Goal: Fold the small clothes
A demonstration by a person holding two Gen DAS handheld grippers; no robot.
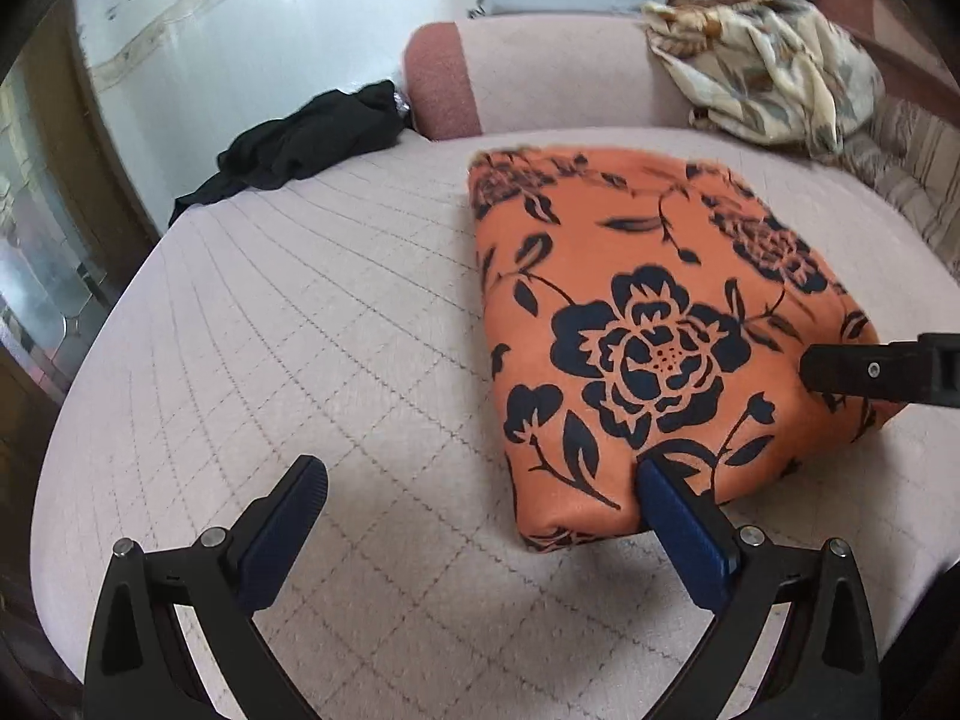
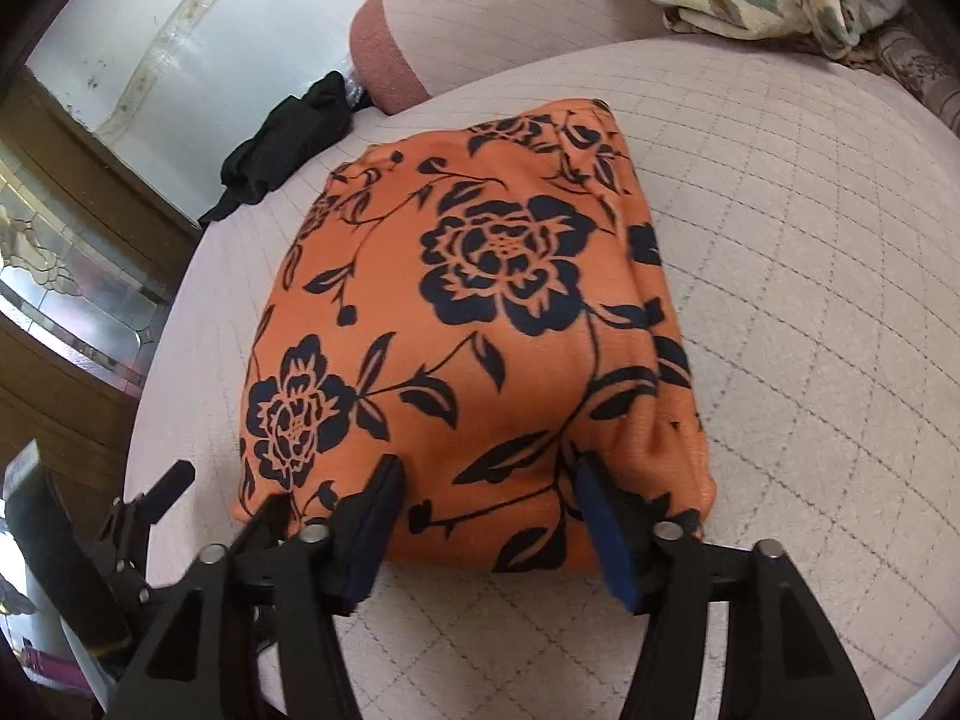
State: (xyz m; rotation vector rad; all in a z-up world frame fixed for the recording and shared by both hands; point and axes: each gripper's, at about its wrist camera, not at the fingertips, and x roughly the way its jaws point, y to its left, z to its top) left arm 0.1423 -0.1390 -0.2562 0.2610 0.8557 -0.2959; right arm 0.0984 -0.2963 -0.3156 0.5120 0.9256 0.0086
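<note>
An orange garment with a black flower print (image 1: 654, 336) lies folded into a thick rectangle on a pale quilted bed (image 1: 300, 312). My left gripper (image 1: 480, 480) is open at the garment's near left corner; its right finger (image 1: 684, 528) touches the near edge. The garment also shows in the right wrist view (image 2: 480, 324). My right gripper (image 2: 486, 480) is open, its fingertips resting on the near edge of the fold. A right gripper finger shows in the left wrist view (image 1: 876, 369) at the garment's right side.
A black garment (image 1: 300, 144) lies crumpled at the bed's far left. A pale floral cloth (image 1: 768, 66) is heaped at the far right. A pink bolster (image 1: 540, 78) lies along the head. The left gripper shows at the left of the right wrist view (image 2: 144, 516).
</note>
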